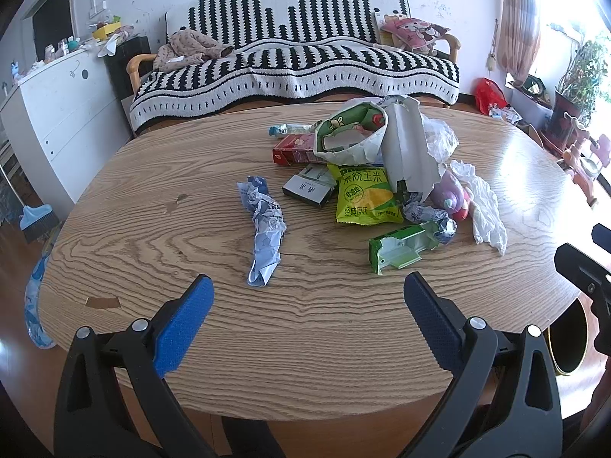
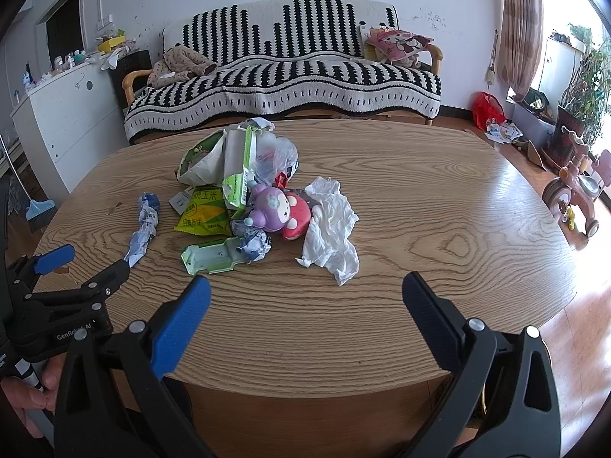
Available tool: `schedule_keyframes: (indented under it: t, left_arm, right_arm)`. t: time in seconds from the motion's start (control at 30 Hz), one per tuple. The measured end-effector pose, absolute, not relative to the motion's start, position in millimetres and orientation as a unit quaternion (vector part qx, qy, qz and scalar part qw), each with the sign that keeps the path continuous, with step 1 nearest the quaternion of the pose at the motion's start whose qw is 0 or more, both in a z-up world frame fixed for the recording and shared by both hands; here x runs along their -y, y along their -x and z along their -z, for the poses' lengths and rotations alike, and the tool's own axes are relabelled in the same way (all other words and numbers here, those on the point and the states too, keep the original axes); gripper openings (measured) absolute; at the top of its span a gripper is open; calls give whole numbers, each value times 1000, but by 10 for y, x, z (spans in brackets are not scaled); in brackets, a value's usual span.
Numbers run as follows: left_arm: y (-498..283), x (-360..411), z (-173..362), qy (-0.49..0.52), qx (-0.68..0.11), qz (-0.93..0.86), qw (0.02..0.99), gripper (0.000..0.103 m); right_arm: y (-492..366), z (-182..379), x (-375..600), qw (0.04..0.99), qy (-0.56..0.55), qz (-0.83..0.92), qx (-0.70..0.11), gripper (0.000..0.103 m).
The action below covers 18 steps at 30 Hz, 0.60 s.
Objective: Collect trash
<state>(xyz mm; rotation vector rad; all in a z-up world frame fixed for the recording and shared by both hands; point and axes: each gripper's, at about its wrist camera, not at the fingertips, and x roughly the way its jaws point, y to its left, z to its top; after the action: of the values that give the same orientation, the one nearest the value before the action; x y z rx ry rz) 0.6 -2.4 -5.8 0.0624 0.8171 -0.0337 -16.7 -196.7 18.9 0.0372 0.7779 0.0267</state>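
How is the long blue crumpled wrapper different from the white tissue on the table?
The blue crumpled wrapper is printed blue and white and twisted into a long strip; the white tissue is plain white and spread out loosely. The blue crumpled wrapper lies alone to the left of the trash pile, while the white tissue sits on the right side, against the pink and purple toy. Both are crumpled and lie flat on the wooden table, and neither is held.

Trash heap mid-table, centre of frame
Crumpled blue wrapper (image 1: 263,225) lies left; white tissue (image 1: 483,206) right; green snack bag (image 1: 364,194) flat between.

Glossy wood-grain table (image 1: 324,343), crumpled white tissue (image 2: 332,229)
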Motion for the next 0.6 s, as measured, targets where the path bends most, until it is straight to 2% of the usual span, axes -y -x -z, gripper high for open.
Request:
schedule_keyframes:
  t: [0.6]
  left_arm:
    - [-9,22,59,-31,-399,17,916,97]
  right_arm:
    - [175,-189,1982,924,-21,-13,-381,97]
